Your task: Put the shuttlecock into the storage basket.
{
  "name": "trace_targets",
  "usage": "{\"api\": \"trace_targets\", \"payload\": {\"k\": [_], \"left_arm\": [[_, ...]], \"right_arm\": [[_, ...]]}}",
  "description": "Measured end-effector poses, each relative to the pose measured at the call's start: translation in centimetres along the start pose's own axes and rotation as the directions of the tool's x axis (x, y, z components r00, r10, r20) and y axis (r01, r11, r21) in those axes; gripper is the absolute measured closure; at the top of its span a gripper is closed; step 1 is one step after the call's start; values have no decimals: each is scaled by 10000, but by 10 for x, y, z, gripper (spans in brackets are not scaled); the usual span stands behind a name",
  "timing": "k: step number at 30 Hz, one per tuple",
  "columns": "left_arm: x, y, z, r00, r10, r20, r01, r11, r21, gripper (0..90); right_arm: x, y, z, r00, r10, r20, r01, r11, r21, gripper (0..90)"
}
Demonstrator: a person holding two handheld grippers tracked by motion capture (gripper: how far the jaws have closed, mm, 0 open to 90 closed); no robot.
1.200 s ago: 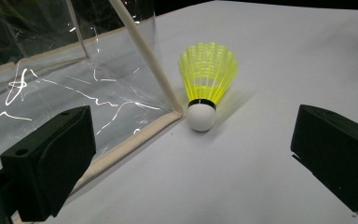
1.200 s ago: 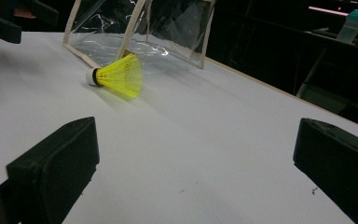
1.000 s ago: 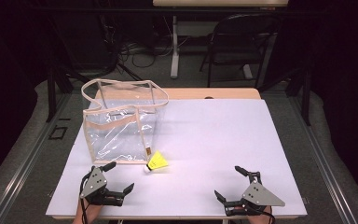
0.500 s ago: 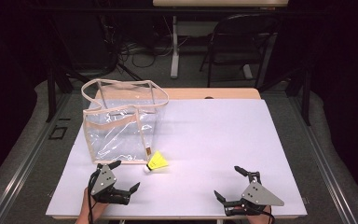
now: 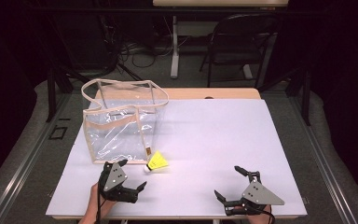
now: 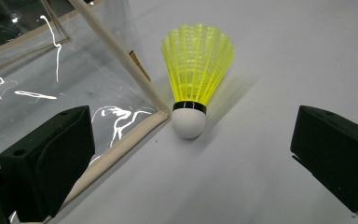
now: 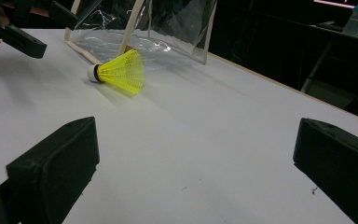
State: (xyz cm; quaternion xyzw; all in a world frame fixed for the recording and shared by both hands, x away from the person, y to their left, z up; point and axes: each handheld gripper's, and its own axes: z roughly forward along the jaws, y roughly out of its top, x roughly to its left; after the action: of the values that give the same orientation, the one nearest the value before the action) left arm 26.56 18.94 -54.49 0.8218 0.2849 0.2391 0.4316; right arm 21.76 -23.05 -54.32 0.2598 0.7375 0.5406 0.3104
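Shuttlecock (image 6: 193, 88) cork touching bag (image 6: 121, 70) corner in left gripper (image 5: 129, 179) view, both grippers apart, right gripper (image 5: 233, 184) well off.

- A broad white rectangular surface (image 5: 223, 140) lies flat, with a strip of pale wooden tabletop (image 5: 214, 94) showing along its far edge.
- A black metal folding chair (image 5: 242, 37) stands beyond the far edge, well apart from the surface.
- A white upright post (image 5: 174, 46) rises from the floor beside the chair, near a tangle of dark cables (image 5: 140, 49).
- Grey carpeted floor (image 5: 23, 154) borders the surface on both sides.
- A teal-capped translucent bottle (image 7: 356, 16) stands in the dark background of the right gripper view.
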Motion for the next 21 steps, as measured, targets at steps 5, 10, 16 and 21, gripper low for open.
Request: {"api": "trace_targets", "payload": {"k": [5,10,16,21], "left_arm": [[-2,5,3,10000,20,-63,-19,9998,205,0],[-5,9,7,9999,39,-117,-35,9994,353,0],[-9,14,12,9997,164,-160,-157,9989,452,0],[-10,18,18,9994,261,-231,-243,9970,729,0]], "right_arm": [[1,0,2,10000,-72,-48,72,10000,-7,0],[0,0,2,10000,-41,-46,41,10000,36,0],[1,0,3,9998,-128,-128,129,9999,45,0],[1,0,3,9998,-106,-144,107,9999,69,0]]}}
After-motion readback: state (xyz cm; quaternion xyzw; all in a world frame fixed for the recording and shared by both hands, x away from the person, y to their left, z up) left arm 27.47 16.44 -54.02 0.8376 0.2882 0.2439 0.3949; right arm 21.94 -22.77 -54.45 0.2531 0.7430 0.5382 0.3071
